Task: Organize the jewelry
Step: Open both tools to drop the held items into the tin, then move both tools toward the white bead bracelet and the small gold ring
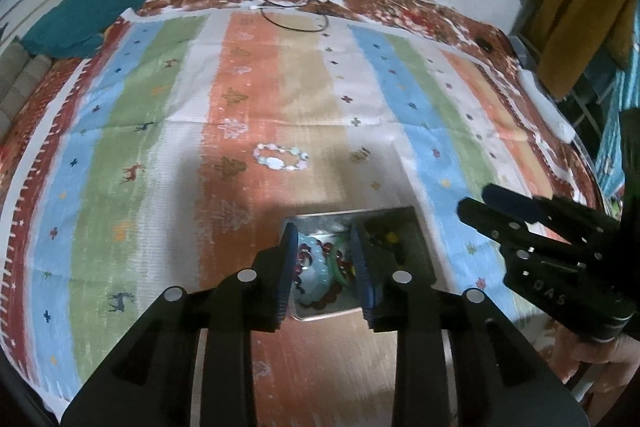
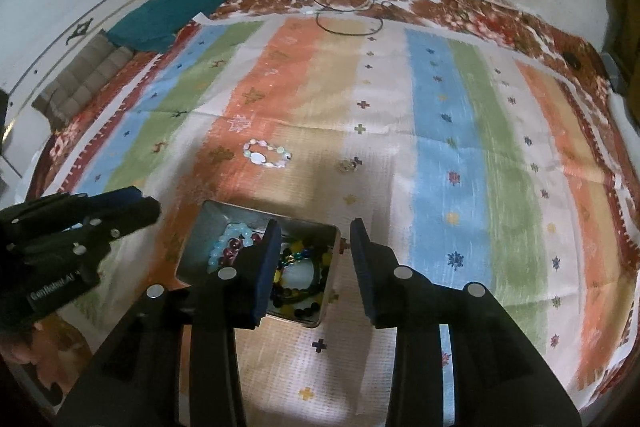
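Left wrist view: left hand-held gripper (image 1: 325, 263) released, jaws apart with nothing between them, poised over the tin box (image 1: 394, 227) of beads, likely post-drop. One pale bracelet (image 1: 280, 157) lies loose on the striped cloth (image 1: 132, 147), beyond the box.

Right wrist view: right hand-held gripper (image 2: 316, 267) released too, empty, over the box's right edge. Count: one box, one loose bracelet, one small trinket (image 2: 347, 165) near it.
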Demonstrator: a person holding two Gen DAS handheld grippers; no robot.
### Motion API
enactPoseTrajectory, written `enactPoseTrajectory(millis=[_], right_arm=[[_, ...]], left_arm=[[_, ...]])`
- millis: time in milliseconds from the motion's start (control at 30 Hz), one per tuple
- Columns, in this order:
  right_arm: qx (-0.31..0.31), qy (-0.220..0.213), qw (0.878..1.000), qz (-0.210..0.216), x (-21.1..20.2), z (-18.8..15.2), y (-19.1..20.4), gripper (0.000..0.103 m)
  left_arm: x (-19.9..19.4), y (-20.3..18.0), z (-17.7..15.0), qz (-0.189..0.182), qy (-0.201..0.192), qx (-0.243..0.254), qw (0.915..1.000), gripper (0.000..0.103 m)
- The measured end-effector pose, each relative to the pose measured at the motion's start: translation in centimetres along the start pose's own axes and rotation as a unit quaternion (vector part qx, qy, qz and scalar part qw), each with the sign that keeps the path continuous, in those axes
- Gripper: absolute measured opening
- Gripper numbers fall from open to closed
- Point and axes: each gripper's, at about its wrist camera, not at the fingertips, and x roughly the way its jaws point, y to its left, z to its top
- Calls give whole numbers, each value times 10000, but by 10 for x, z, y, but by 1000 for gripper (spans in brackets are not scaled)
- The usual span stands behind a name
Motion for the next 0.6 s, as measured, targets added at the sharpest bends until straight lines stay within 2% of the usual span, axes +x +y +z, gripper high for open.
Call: enactPoseTrajectory(millis=[133, 367, 600], right_arm=[[70, 95, 9999, -70, 8, 3, -5, 36], [91, 274, 9994, -192, 25, 11, -7, 36], [138, 456, 9985, -266, 42, 20, -12, 44]], left_arm=[[4, 11, 5, 122, 30, -169, 9998, 32], [18, 17, 16, 349, 99, -189, 9992, 42], [37, 18, 31, 603, 180, -81, 9980, 50]])
